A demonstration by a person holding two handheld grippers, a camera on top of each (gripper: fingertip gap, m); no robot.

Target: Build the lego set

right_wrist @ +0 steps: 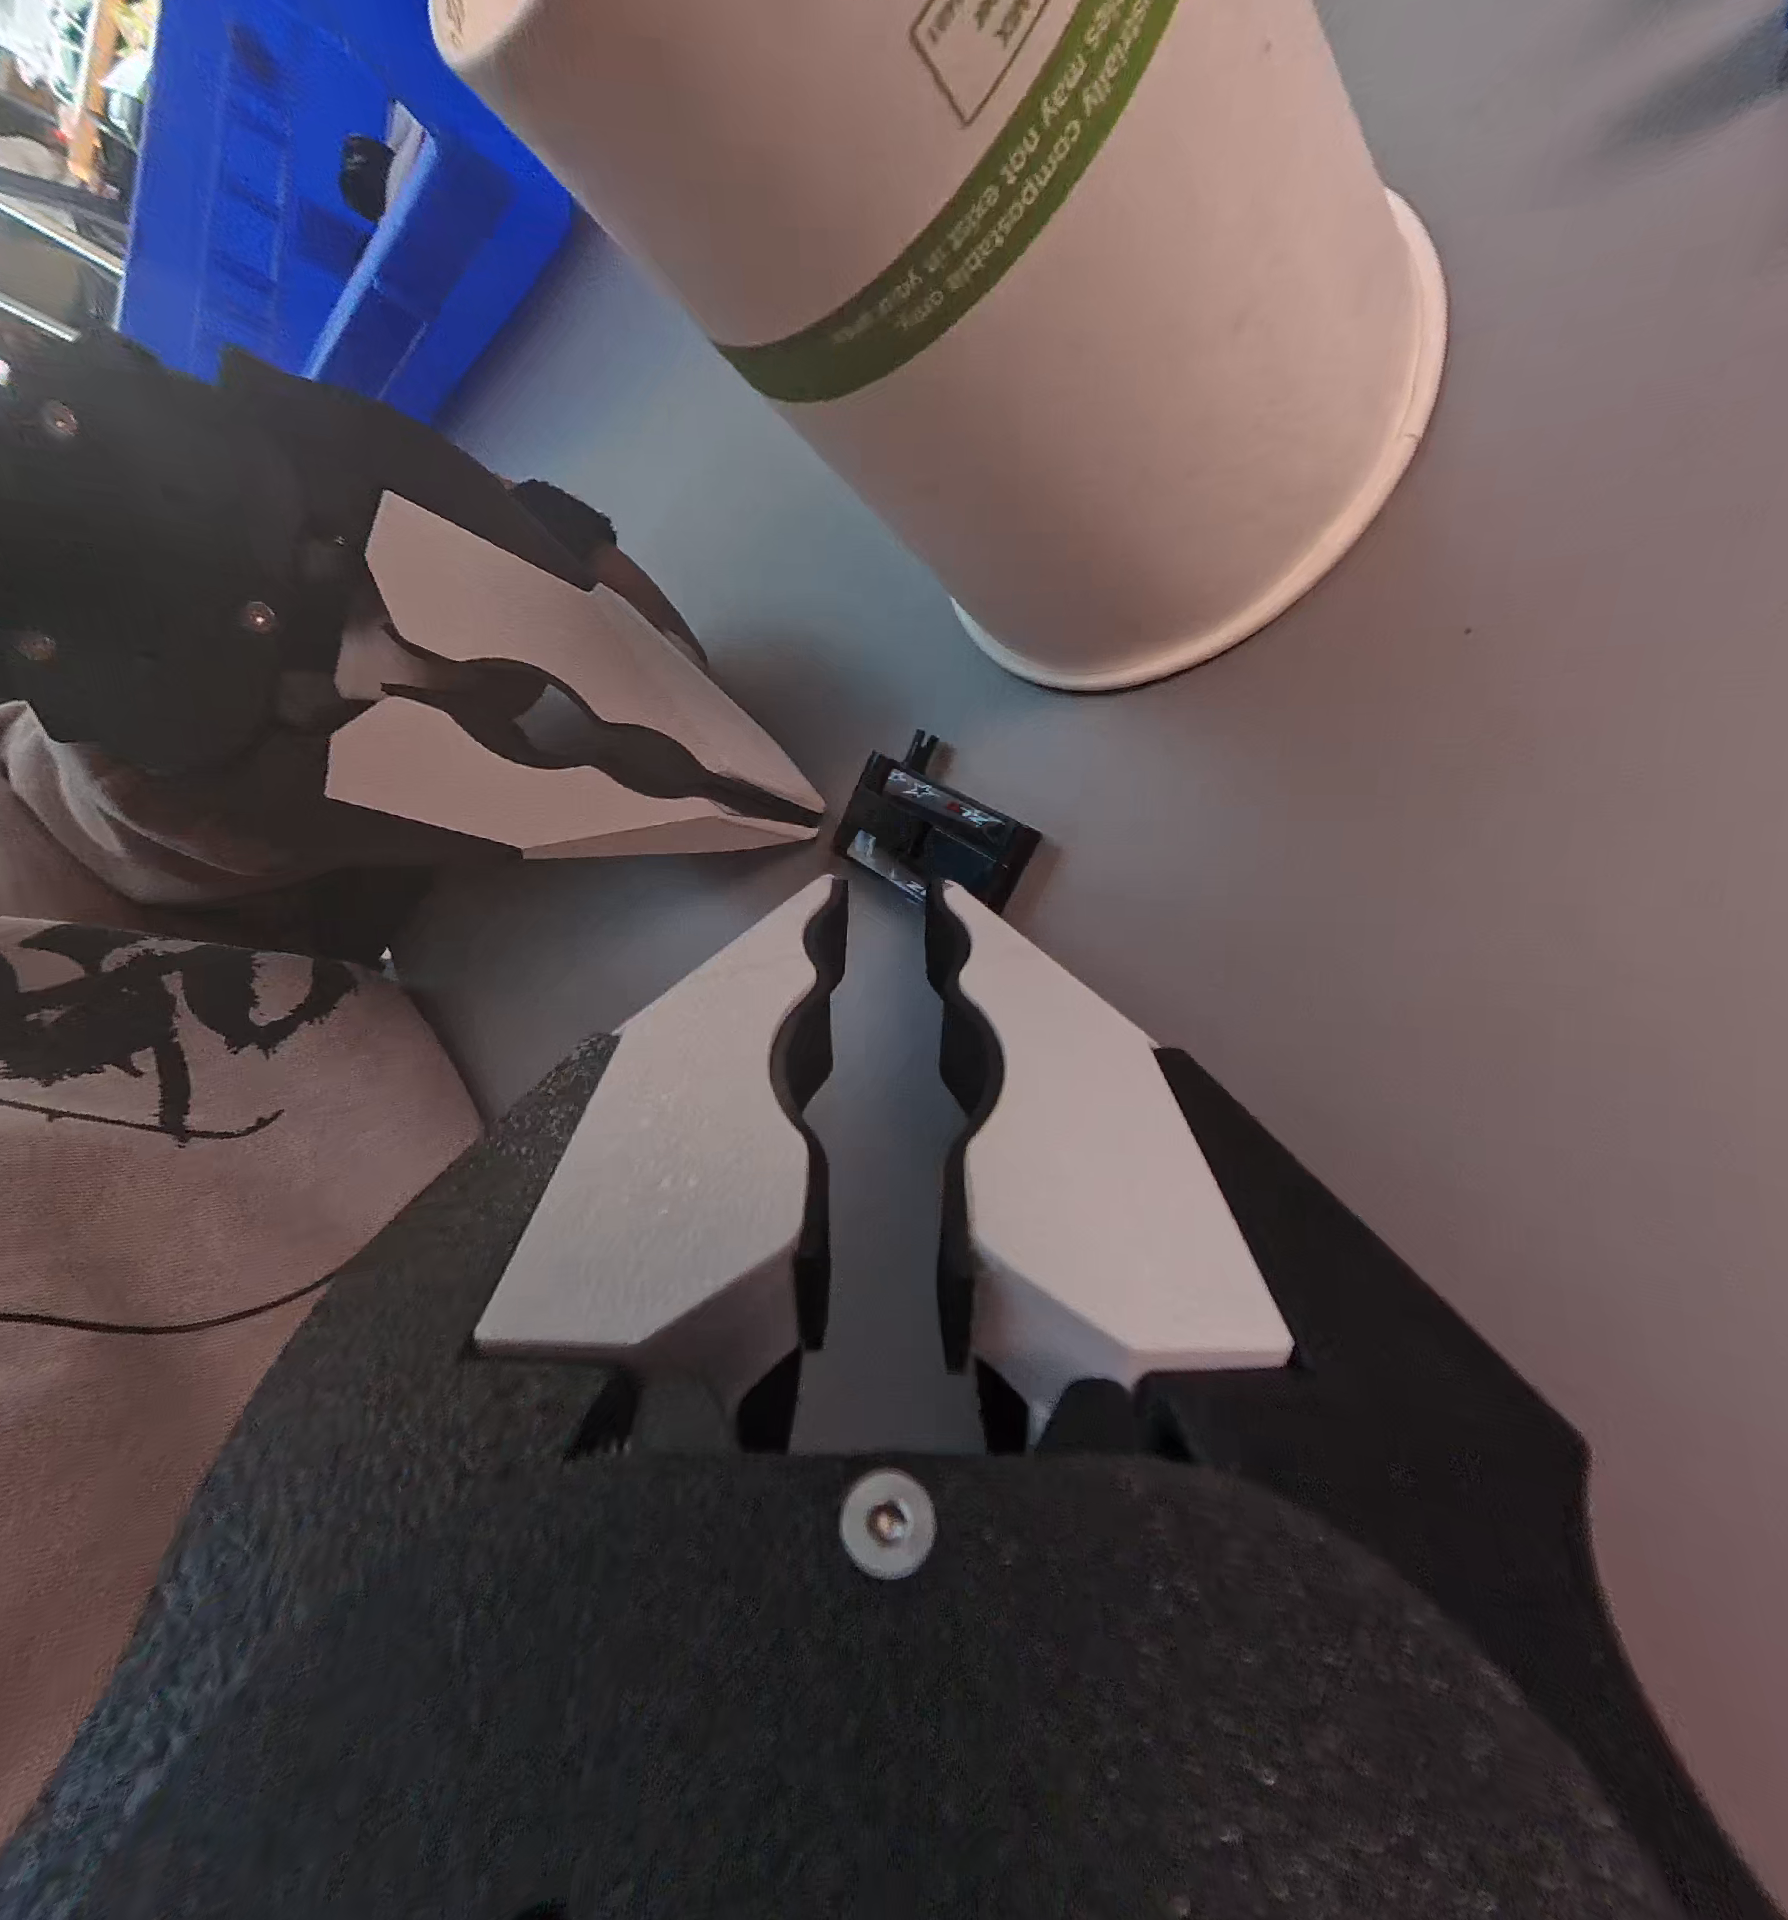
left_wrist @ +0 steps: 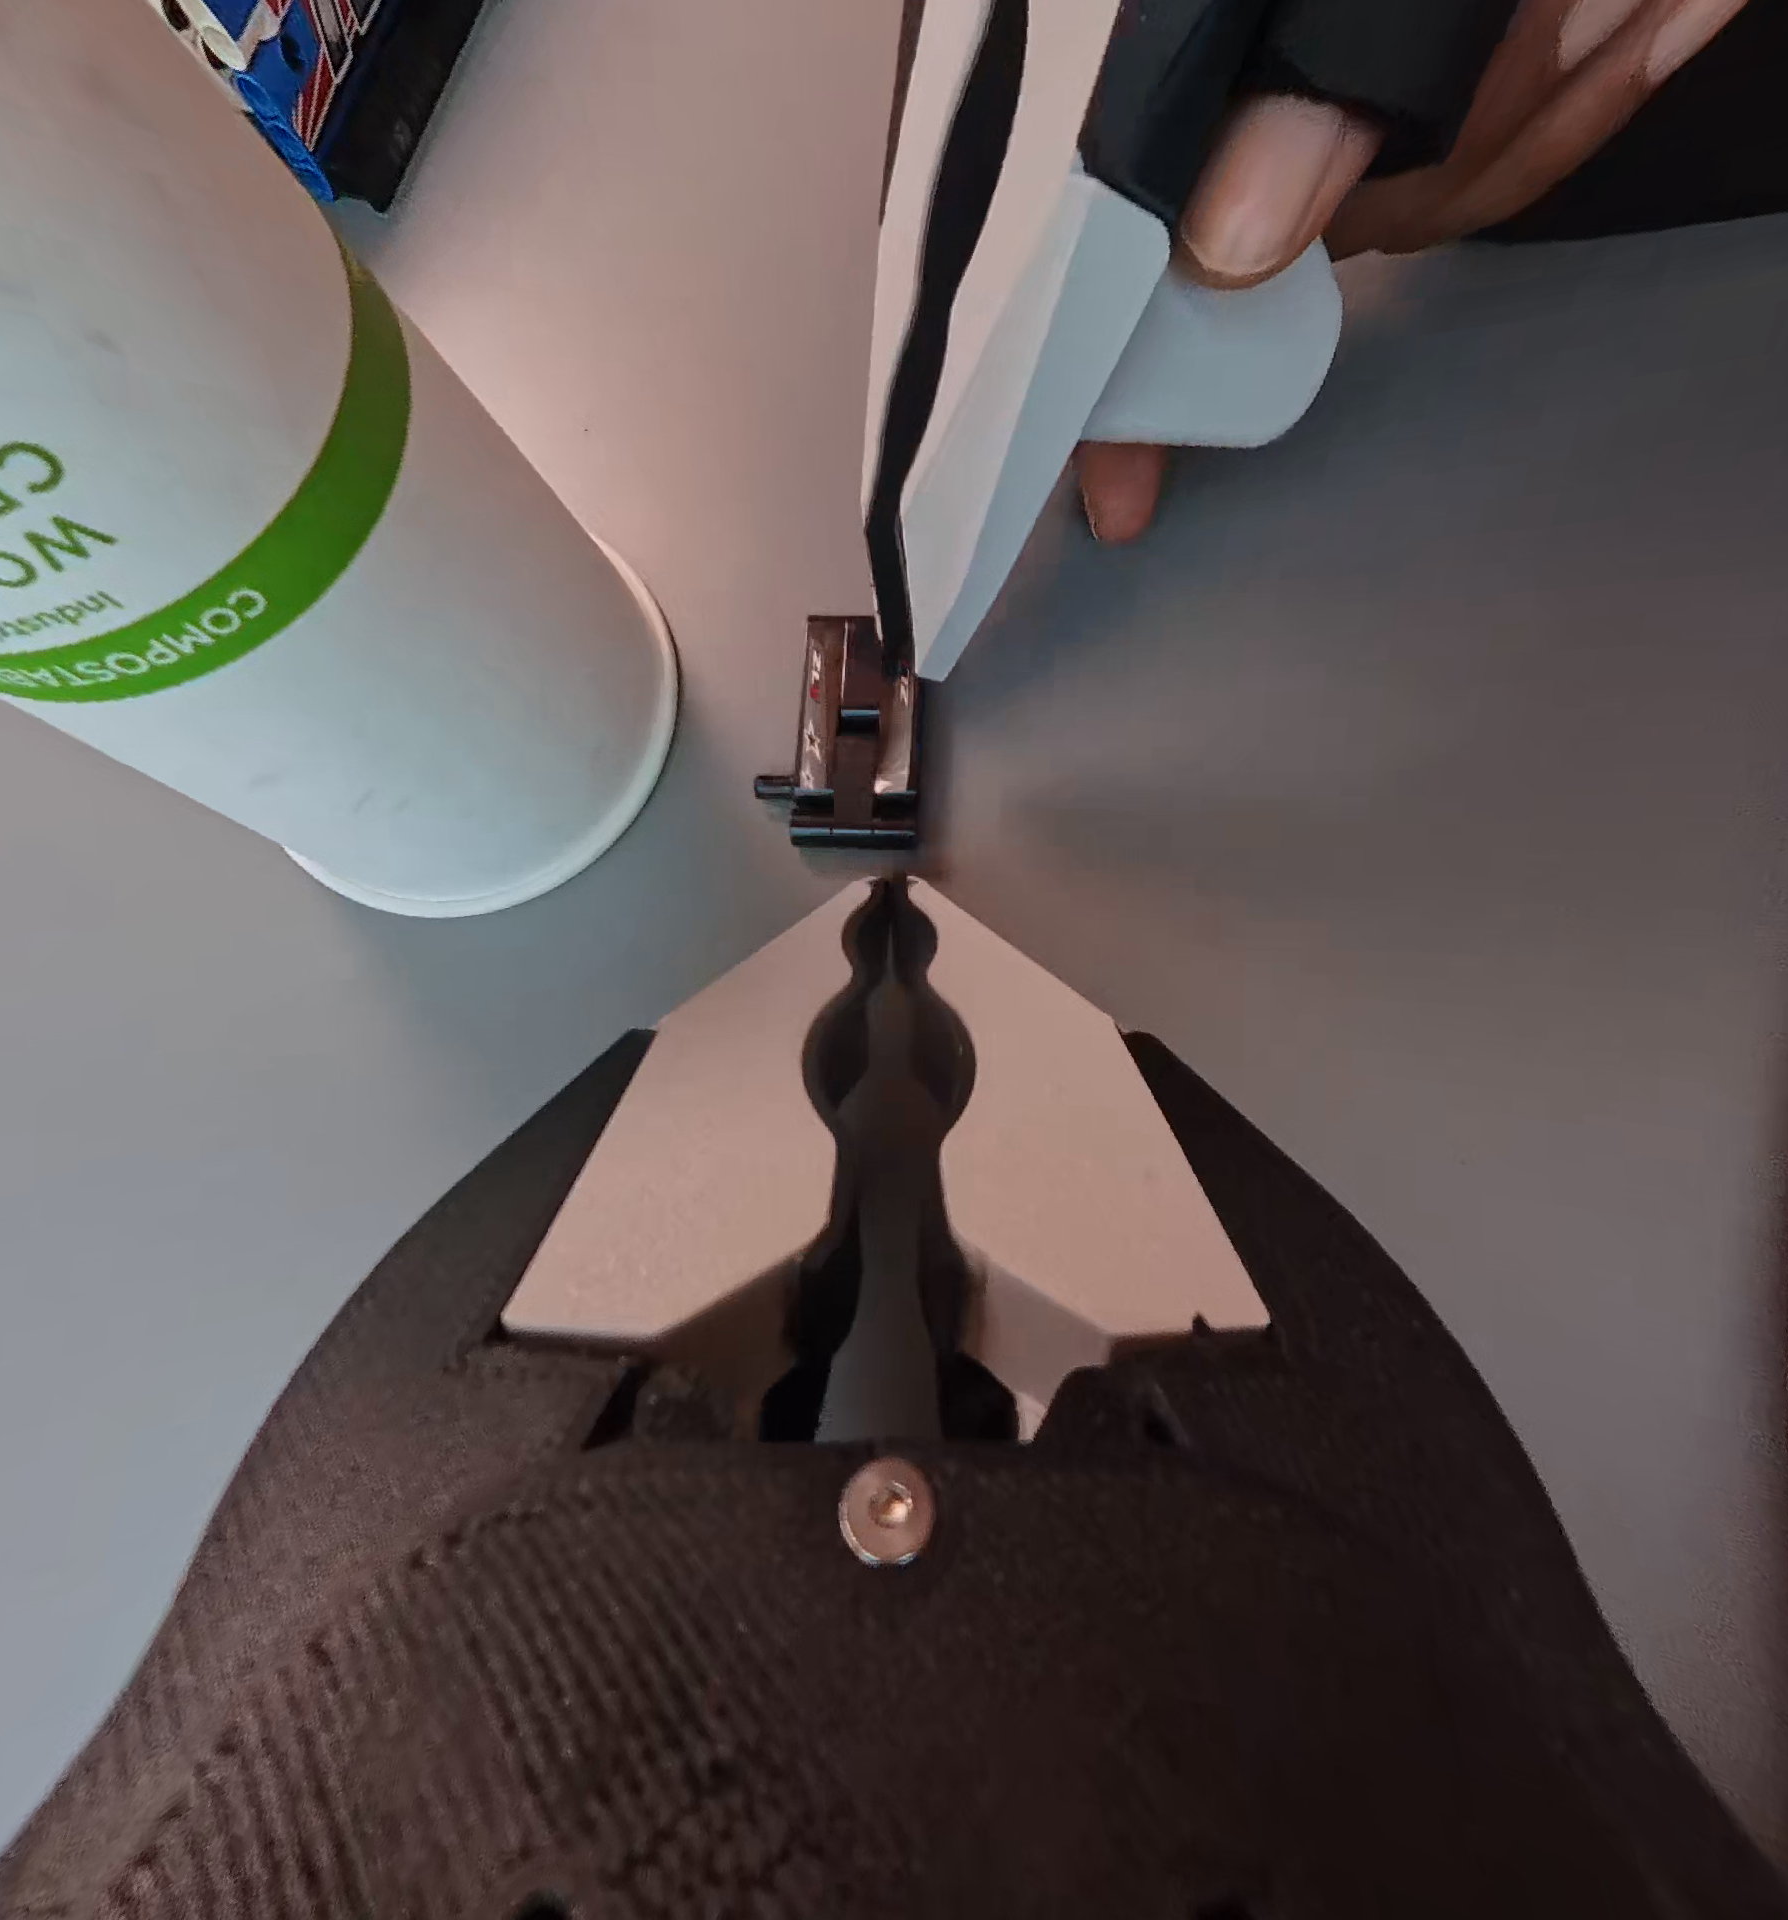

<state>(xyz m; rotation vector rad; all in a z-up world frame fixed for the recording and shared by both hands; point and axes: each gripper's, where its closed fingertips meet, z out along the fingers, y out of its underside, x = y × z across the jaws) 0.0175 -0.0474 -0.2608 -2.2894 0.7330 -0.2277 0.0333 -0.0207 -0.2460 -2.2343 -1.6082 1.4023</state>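
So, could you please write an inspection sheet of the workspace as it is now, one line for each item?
Surface: grey table, bare apart from the items below.
Job's things: small black lego assembly with printed stickers, lying on the table between both gripper tips.
Clutter: white paper cup with a green band, standing close behind the assembly, not touching it.
Grippers: left gripper shut, tips just short of the assembly; right gripper open, tips at the assembly's edge, grip not closed.
Cables: nothing seen.
Surroundings: blue crate at the far edge; a person's hand on the right gripper; beige printed sweatshirt nearby.
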